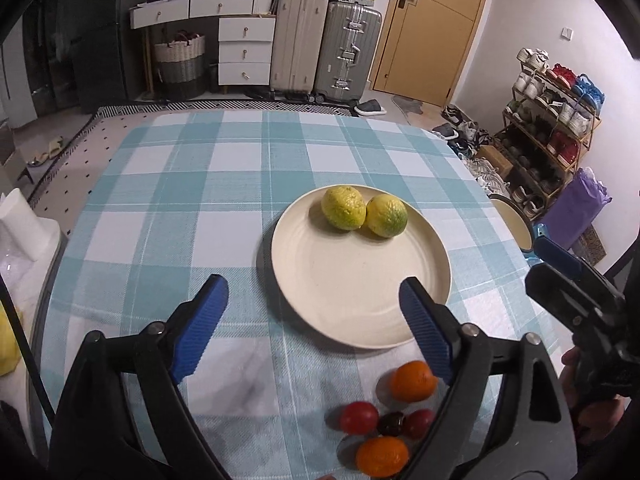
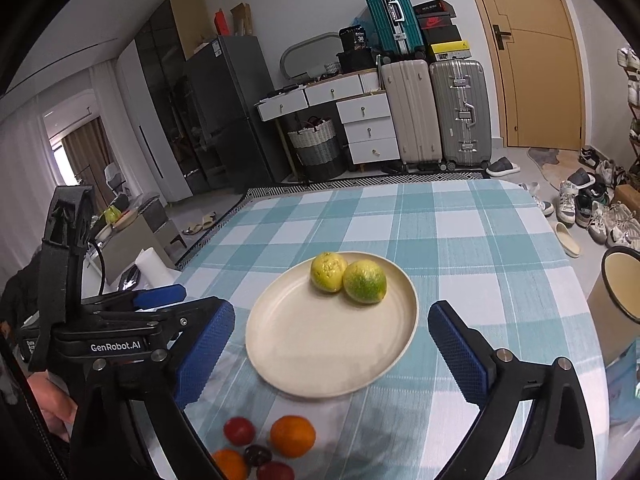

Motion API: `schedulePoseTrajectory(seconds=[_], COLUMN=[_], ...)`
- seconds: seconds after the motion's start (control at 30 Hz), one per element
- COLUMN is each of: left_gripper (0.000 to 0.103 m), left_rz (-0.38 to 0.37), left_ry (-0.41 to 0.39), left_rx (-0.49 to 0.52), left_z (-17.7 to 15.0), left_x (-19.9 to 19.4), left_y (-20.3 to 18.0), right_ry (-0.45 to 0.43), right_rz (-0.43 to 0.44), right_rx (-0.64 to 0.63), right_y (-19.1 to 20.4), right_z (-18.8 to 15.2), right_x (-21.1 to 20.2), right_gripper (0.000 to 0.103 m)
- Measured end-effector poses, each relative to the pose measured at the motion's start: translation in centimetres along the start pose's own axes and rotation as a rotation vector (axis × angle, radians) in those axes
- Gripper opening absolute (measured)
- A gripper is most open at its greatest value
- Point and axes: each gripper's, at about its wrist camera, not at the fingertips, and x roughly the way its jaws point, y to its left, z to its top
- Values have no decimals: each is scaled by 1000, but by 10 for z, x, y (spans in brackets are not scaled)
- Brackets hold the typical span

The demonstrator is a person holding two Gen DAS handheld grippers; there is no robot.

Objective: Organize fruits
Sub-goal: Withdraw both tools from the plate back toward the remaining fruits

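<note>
**Loose fruit lay close under both tools, on the near side of the plate**

The cream plate [image 1: 304,280] sat on the checked tabletop [image 1: 180,200] with two yellow-green citrus fruits touching each other at its far rim, one yellower [image 1: 343,207] and one greener [image 1: 386,215]; the rest of the plate was bare. The fruit not yet on it lay in a tight cluster on the cloth just short of the plate's near edge: an orange [image 2: 292,436] nearest the plate, a second orange [image 2: 229,464] closer to the cameras, two red fruits [image 2: 239,431] and a small dark one [image 2: 257,455] between them.

The left tool [image 1: 314,320] was spread wide and held nothing; the right tool [image 2: 330,344] likewise stood open and empty; both pointed over the plate, so the cluster lay below and behind their tips rather than ahead.

From the left wrist view the cluster sat low and to the right, partly under the right-hand finger; from the right wrist view it sat low and to the left. The pile therefore lay between the two tools; neither looked clearly nearer, though the nearer-plate orange seemed the most exposed piece, and either tool would probably need to draw back and dip to reach it.
</note>
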Motion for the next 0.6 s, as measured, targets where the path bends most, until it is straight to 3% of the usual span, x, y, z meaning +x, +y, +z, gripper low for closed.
schedulePoseTrajectory(seconds=[0.17,0.6], left_gripper=[101,102], left_rz=[18,37], left_ry=[-34,-64], left_rx=[-7,-44], left_z=[-13,-53], left_x=[-17,-46], left_y=[1,13], right_ry=[-7,26], right_rz=[4,19], right_rx=[-5,-31], right_y=[6,25], right_z=[-9,-43], right_x=[-15,-30], right_gripper=[102,103])
